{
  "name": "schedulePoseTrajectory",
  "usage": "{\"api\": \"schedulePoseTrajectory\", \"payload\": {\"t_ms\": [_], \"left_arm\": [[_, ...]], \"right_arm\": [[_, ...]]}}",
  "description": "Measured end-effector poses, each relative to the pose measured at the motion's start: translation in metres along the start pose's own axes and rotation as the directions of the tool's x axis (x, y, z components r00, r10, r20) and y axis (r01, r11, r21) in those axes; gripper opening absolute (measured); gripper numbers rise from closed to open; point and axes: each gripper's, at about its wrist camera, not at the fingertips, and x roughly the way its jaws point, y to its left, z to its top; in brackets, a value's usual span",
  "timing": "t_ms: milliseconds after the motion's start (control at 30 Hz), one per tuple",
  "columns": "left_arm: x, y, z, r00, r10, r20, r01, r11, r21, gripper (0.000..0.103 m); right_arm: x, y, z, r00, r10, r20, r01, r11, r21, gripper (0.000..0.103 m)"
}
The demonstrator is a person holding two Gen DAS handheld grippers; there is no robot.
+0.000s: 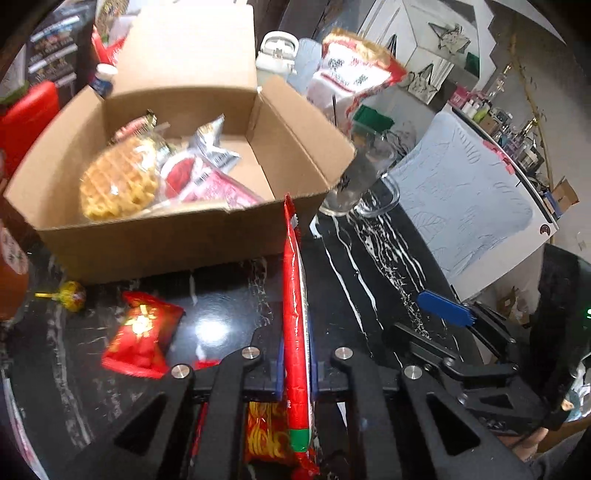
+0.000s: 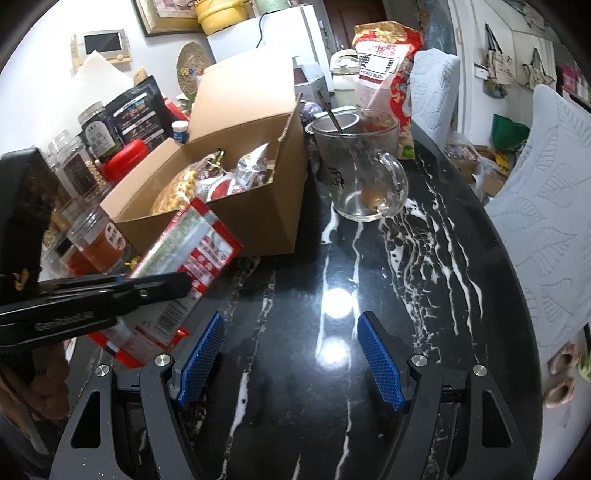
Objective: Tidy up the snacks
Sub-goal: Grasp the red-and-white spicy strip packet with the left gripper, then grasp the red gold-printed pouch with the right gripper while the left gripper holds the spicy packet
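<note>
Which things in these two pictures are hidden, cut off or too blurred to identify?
- Left wrist view: the held red packet shows only its edge; the fingers cover its lower part.
- Left wrist view: the snacks in the cardboard box are blurred; their labels are unreadable.
- Right wrist view: the left gripper hides part of the packet's print.
- Right wrist view: the jars are cut off by that gripper.

Black marble table (image 2: 424, 295), white walls (image 2: 44, 22)

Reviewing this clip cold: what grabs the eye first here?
The left gripper clamps a flat red snack packet edge-on, just before the open brown cardboard box holding a golden waffle. On the glossy black marble table, the right gripper gapes empty near a clear glass mug.
</note>
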Motion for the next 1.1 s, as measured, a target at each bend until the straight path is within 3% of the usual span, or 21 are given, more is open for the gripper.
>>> {"api": "schedulePoseTrajectory", "payload": {"t_ms": [400,567,667,900,1100], "left_arm": [[-0.06,0.033,-0.033,0.996,0.065,0.053,-0.06,0.995,-0.077,0.01],[-0.074,0.052,-0.053,0.994,0.087,0.063,-0.078,0.989,-0.127,0.01],[-0.082,0.059,-0.063,0.991,0.108,0.072,-0.097,0.984,-0.147,0.01],[-0.094,0.073,-0.081,0.987,0.137,0.084,-0.12,0.975,-0.185,0.01],[-0.095,0.081,-0.092,0.989,0.13,0.075,-0.111,0.971,-0.21,0.01]], "right_arm": [[0.005,0.04,-0.011,0.995,0.084,-0.045,-0.087,0.994,-0.071,0.075],[0.022,0.068,-0.02,0.981,0.16,-0.108,-0.176,0.972,-0.155,0.096],[0.037,0.084,-0.025,0.967,0.18,-0.178,-0.217,0.951,-0.219,0.097],[0.066,0.103,-0.035,0.941,0.133,-0.311,-0.228,0.929,-0.292,0.097],[0.071,0.113,-0.045,0.954,0.049,-0.296,-0.16,0.917,-0.365,0.097]]}}
